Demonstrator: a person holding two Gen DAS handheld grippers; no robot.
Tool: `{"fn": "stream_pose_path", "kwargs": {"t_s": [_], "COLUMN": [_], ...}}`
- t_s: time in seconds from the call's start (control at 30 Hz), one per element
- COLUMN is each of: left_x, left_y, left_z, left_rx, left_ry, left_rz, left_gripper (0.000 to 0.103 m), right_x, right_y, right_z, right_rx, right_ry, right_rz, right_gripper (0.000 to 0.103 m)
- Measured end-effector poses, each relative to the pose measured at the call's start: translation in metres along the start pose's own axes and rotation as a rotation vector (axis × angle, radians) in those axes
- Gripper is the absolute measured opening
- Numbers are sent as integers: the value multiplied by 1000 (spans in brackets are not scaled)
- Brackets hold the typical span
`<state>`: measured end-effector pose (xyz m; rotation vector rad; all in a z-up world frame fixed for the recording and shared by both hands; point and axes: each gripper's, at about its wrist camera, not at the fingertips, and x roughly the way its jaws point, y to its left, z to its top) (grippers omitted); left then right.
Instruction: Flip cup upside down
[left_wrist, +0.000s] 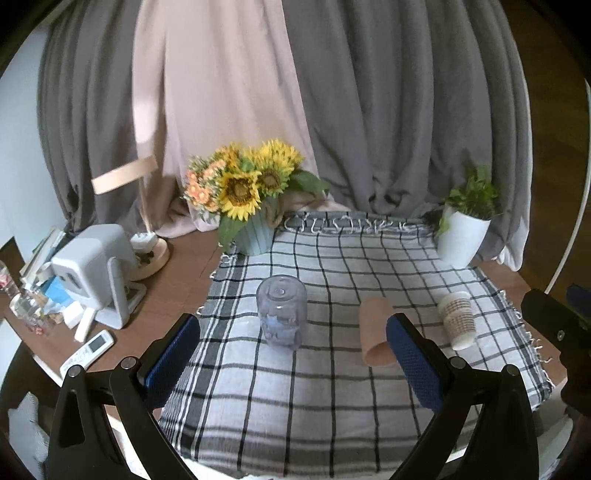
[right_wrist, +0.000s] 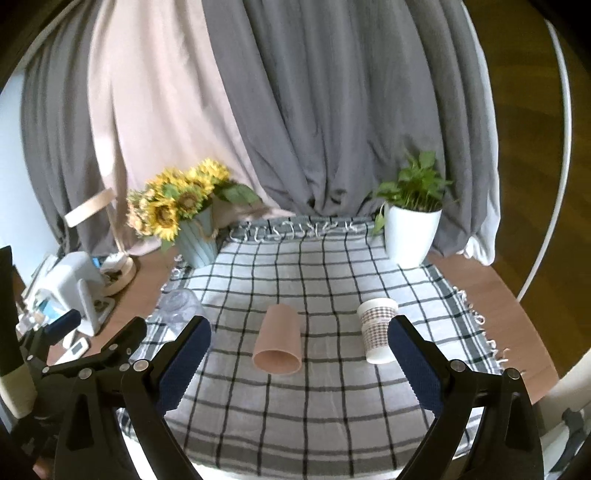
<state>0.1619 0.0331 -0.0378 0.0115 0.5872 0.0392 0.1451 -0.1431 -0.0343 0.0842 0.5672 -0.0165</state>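
I see 3 cups on the checked cloth (right_wrist: 317, 406): a clear cup (left_wrist: 282, 314), a tan cup (right_wrist: 279, 343) and a patterned cup (right_wrist: 376, 330). My left gripper (left_wrist: 295, 354) and right gripper (right_wrist: 299, 358) hover with fingers spread wide, gripping nothing.

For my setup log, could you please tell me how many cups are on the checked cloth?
3: clear plastic cup on the left, tan cup in the middle, white patterned paper cup on the right.

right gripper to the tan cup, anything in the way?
Nothing visible. The right gripper is open and the tan cup lies on its side between the fingers' lines, only checked cloth before it. The patterned cup sits off right.
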Motion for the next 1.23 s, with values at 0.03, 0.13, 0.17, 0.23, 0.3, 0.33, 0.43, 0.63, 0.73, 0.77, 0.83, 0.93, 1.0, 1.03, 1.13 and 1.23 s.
{"fn": "stream_pose_path", "kwargs": {"t_s": [0.03,0.13,0.17,0.23,0.3,0.33,0.43,0.63,0.73,0.77,0.83,0.93,1.0,1.03,1.13,1.23], "left_x": [-9,-38,-44,-61,-79,-86,-105,-131,-136,-137,-140,-144,-147,-147,-149,-151], "left_y": [-1,-3,-3,-4,-2,-1,-2,0,4,4,5,6,6,5,5,5], "left_z": [-3,-15,-18,-25,-31,-33,-38,-43,-43,-43,-43,-44,-45,-45,-47,-46], "left_rx": [-1,-3,-4,-12,-31,-36,-28,-12,-9,-9,-7,-11,-12,-12,-14,-18], "left_ry": [-12,-35,-37,-39,-44,-48,-70,-110,-116,-119,-125,-131,-133,-134,-137,-135], "left_rz": [6,26,31,34,33,31,39,40,39,41,43,34,29,27,26,22], "left_gripper": [103,103,103,103,103,103,103,103,103,103,103,103,103,103,103,103], "right_x": [-8,-35,-41,-57,-72,-79,-95,-113,-118,-120,-124,-125,-129,-131,-134,-135], "right_y": [1,-4,-5,-8,-10,-11,-14,-15,-13,-12,-11,-9,-9,-9,-9,-9], "right_z": [-3,-15,-18,-26,-33,-37,-43,-55,-57,-58,-59,-60,-61,-61,-62,-62], "right_rx": [-3,-6,-9,-17,-14,-12,-7,14,28,30,30,28,24,22,21,21], "right_ry": [-12,-43,-48,-57,-62,-63,-67,-70,-68,-69,-74,-78,-84,-85,-87,-87], "right_rz": [3,22,25,27,17,20,20,9,5,5,2,-3,-5,-5,-3,-3], "right_gripper": [97,97,97,97,97,97,97,97,97,97,97,97,97,97,97,97]}}
